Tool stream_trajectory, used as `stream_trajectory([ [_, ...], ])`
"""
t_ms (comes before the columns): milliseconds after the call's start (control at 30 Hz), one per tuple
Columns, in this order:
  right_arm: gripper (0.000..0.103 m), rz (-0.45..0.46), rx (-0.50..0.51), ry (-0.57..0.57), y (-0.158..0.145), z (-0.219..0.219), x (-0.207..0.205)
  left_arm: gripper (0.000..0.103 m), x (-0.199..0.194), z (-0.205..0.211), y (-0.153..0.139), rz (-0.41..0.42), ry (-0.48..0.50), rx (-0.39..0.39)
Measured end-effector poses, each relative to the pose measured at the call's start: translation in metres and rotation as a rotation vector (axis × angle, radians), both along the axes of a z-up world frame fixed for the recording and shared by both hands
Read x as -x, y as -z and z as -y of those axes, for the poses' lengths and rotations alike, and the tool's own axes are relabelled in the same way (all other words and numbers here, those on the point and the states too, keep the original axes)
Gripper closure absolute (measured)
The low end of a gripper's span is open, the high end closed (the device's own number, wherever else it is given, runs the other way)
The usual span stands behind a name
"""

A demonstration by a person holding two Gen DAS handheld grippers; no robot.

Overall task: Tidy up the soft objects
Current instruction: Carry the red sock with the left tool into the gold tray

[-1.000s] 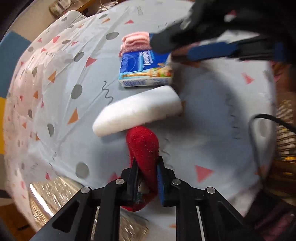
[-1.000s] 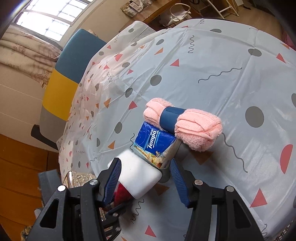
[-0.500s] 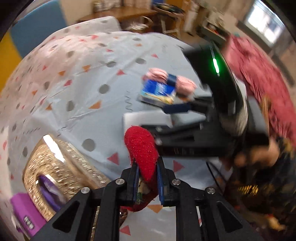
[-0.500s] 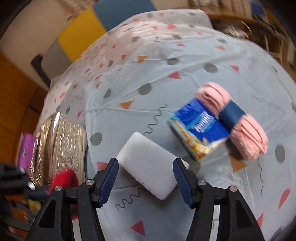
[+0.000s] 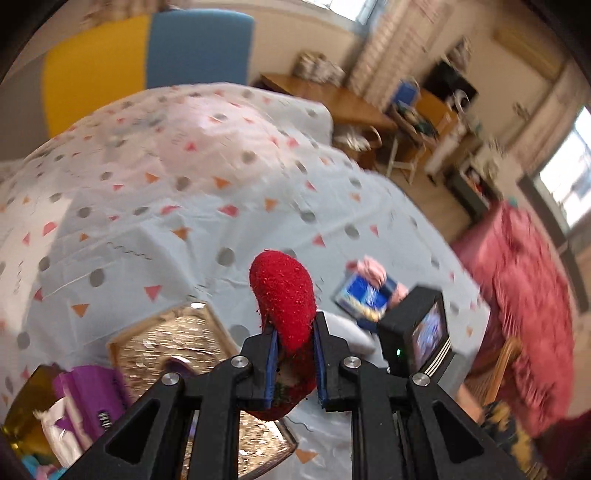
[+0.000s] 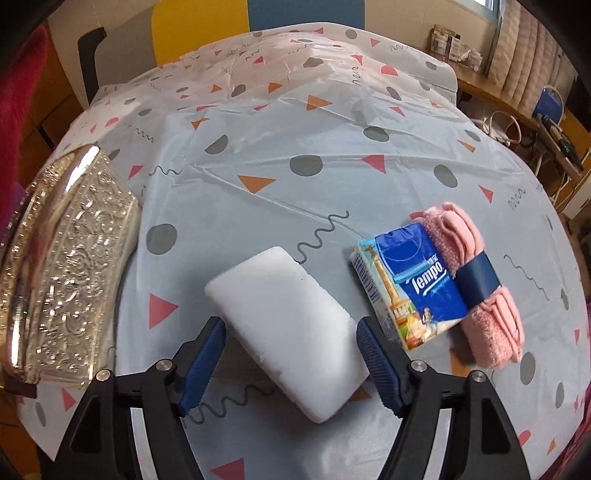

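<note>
My left gripper (image 5: pixel 293 354) is shut on a red fuzzy soft object (image 5: pixel 284 295) and holds it up above the table, over the edge of a silver embossed box (image 5: pixel 173 343). My right gripper (image 6: pixel 291 350) is open, its jaws on either side of a white sponge block (image 6: pixel 288 325) that lies on the tablecloth. A blue Tempo tissue pack (image 6: pixel 410 291) lies right of the sponge, with a rolled pink towel (image 6: pixel 480 284) in a blue band beside it. The pack (image 5: pixel 364 301) and towel (image 5: pixel 373 267) also show in the left wrist view.
The silver embossed box (image 6: pixel 62 266) stands at the table's left side. A purple packet (image 5: pixel 92 402) lies in it. The right gripper's camera body (image 5: pixel 421 336) is close to my left gripper. A yellow and blue chair (image 6: pixel 258 14) stands behind the table.
My left gripper lifted the red object and swung left toward the silver box. My right gripper moved off the tissue pack and now straddles the white sponge.
</note>
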State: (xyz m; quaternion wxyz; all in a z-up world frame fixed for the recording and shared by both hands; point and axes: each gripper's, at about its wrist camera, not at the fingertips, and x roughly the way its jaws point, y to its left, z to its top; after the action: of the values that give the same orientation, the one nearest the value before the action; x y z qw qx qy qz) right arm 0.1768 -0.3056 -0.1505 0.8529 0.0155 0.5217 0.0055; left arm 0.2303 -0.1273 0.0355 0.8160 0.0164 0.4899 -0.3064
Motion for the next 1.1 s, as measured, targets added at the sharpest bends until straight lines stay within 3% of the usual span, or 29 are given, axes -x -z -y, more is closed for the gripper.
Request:
stream_trajectory([
  [367, 0.025, 0.004, 0.026, 0.006, 0.001, -0.001, -0.004, 0.086, -0.008, -0.127, -0.038, 0.088, -0.288, 0.075],
  [567, 0.025, 0.004, 0.059, 0.002, 0.003, -0.004, -0.006, 0.086, 0.009, -0.209, -0.031, 0.091, -0.449, 0.089],
  [867, 0.027, 0.012, 0.052, -0.017, 0.0, -0.007, 0.0, 0.086, 0.064, -0.299, 0.017, 0.051, -0.622, 0.092],
  [1100, 0.028, 0.005, 0.055, -0.051, -0.003, -0.015, 0.006, 0.086, 0.115, -0.353, 0.077, -0.043, -0.754, 0.059],
])
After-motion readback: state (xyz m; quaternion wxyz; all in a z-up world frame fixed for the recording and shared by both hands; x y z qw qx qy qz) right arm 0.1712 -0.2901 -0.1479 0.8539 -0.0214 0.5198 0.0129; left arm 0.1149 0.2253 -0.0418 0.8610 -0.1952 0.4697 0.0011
